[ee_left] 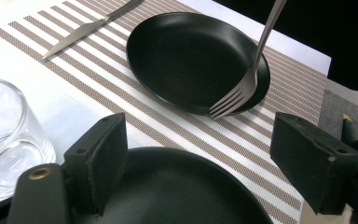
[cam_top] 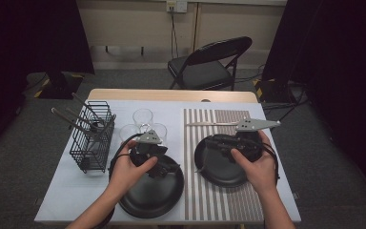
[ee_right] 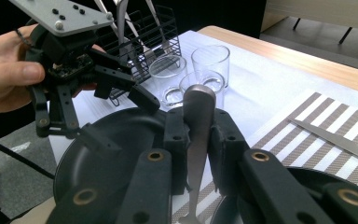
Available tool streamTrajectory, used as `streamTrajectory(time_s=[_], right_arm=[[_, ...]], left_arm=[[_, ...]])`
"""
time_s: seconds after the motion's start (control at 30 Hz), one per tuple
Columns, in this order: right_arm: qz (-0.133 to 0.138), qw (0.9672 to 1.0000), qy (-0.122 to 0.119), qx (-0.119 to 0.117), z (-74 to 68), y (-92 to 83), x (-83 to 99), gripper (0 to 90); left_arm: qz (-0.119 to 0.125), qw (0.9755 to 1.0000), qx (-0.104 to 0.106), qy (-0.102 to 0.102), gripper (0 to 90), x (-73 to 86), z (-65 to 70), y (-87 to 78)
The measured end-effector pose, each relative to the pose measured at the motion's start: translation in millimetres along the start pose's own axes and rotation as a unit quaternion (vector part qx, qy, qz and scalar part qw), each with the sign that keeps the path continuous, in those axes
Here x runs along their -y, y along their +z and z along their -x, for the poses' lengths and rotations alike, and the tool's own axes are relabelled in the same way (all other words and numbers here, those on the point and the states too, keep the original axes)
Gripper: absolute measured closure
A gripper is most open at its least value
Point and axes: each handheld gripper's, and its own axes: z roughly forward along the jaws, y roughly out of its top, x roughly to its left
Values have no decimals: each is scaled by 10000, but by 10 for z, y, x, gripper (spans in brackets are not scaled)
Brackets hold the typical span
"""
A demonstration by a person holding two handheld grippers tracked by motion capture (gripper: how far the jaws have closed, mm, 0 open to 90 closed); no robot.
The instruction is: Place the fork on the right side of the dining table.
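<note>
My right gripper (cam_top: 214,143) is shut on the handle of a steel fork (ee_right: 199,100), gripped between its two pads. The fork (ee_left: 242,88) hangs tines down, its tips at the near rim of the black plate (ee_left: 186,56) on the striped placemat (cam_top: 219,202). My left gripper (ee_left: 205,140) stands open wide with nothing between its jaws, above the second black plate (cam_top: 147,195) on the white mat. In the right gripper view the left gripper (ee_right: 121,119) is held by a hand at the upper left. A table knife (cam_top: 214,124) lies on the placemat beyond the plate.
Three clear glasses (cam_top: 143,117) stand on the white mat behind the left gripper. A black wire basket (cam_top: 93,138) with several utensils stands at the table's left. A folding chair (cam_top: 209,64) is behind the table. The table's front edge runs just below the near plate.
</note>
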Motion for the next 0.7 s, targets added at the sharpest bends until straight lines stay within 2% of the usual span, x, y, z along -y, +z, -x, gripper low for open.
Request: streamTrajectory(time_s=[0.33,0.7], right_arm=[[-12,10000,-50,-59,-67,-28,102,788],[-104,9997,-97,-178,-183,-84,194,788]], left_arm=[[-21,10000,-43,-49,197,69,-47,-54],[-69,10000,46,-12,198,73,-54,-12]])
